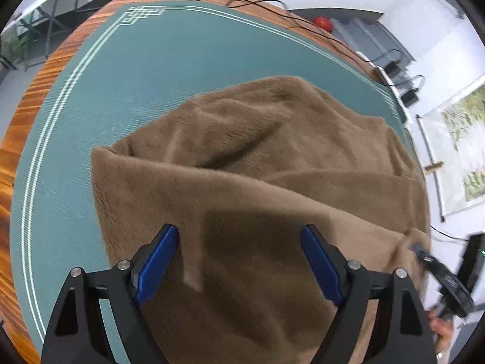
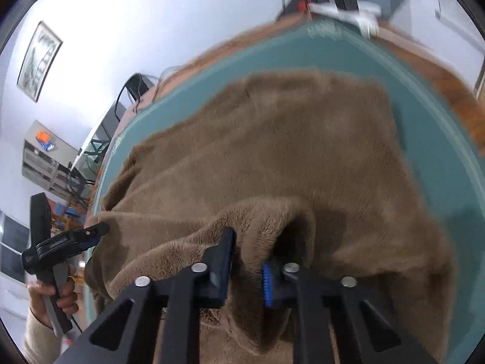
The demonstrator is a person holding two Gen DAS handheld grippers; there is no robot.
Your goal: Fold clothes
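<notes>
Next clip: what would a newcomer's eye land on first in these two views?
First the brown fleece garment, rumpled across most of the teal mat on the wooden table. Next, the right hand-held gripper is clamped on a bunched fold at the near edge. The left hand-held gripper is wide open above the fabric, gripping nothing.

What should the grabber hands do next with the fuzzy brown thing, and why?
Probably close the left gripper on the brown garment just under it. Its jaws stand wide open above the fabric, while the right gripper already pinches a bunched fold. Both need a hold before lifting an edge across the green mat.
</notes>
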